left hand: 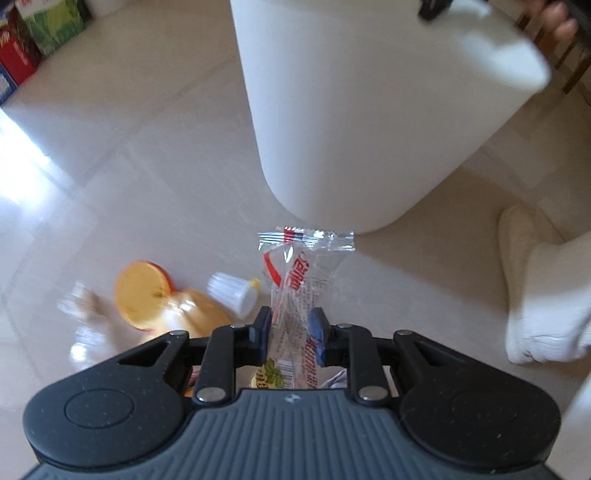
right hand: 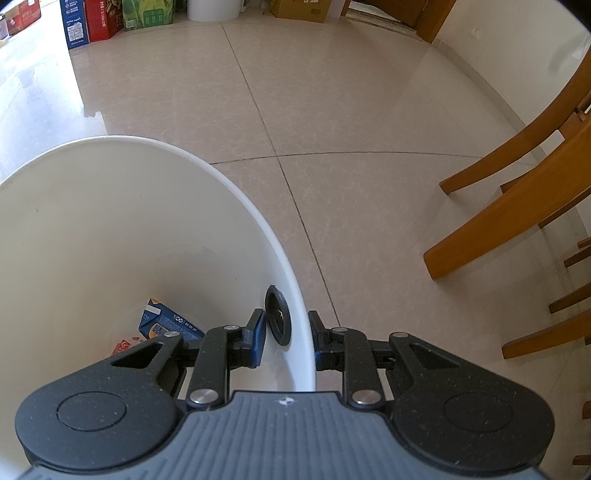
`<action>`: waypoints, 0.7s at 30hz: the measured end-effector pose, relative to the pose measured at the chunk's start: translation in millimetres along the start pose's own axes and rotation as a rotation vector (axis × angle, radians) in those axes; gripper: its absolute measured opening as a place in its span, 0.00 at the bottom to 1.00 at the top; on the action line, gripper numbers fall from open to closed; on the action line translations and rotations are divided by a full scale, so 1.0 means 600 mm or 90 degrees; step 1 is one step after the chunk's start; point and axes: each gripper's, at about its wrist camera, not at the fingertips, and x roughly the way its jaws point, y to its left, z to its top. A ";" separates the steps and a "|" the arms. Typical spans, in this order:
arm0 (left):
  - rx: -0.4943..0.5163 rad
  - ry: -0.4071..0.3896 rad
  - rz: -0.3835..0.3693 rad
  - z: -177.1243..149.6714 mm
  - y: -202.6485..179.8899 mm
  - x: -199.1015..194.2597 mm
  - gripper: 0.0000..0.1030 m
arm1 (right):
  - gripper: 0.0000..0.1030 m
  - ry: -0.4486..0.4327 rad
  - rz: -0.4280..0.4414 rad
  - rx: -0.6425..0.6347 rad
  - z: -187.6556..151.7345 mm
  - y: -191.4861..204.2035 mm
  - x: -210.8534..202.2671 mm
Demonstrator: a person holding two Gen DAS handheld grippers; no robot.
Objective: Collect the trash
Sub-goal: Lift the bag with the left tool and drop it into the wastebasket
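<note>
My left gripper point(left hand: 291, 325) is shut on a clear plastic wrapper point(left hand: 301, 273) with red print, which sticks up between its fingers. Just beyond it stands the white trash bin point(left hand: 369, 110), leaning toward the upper right. My right gripper point(right hand: 288, 332) straddles the bin's rim point(right hand: 236, 192), one finger inside the wall and one outside, shut on it. A blue carton point(right hand: 166, 321) and a red wrapper point(right hand: 123, 345) lie at the bottom of the bin. On the floor to the left lie an orange-lidded yellow bottle point(left hand: 199, 310) and a white cap point(left hand: 232, 291).
A person's foot in a white sock point(left hand: 535, 288) stands right of the bin. Colourful boxes point(right hand: 96, 18) line the far wall. Wooden chair legs point(right hand: 517, 206) stand on the right. A blurred clear item point(left hand: 79, 299) lies left of the bottle on the tiled floor.
</note>
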 end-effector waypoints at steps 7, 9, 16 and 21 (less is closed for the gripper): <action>0.000 -0.057 0.015 0.068 0.003 -0.154 0.21 | 0.26 0.002 -0.001 0.001 0.001 0.001 0.000; -0.010 -0.085 0.012 0.096 0.005 -0.184 0.21 | 0.26 0.003 -0.002 0.000 0.001 0.001 -0.001; -0.030 -0.185 -0.036 0.195 -0.030 -0.208 0.24 | 0.26 0.003 -0.003 -0.002 -0.001 0.000 -0.001; -0.045 -0.224 -0.017 0.221 -0.057 -0.196 0.84 | 0.26 0.003 -0.002 -0.002 -0.001 0.000 -0.001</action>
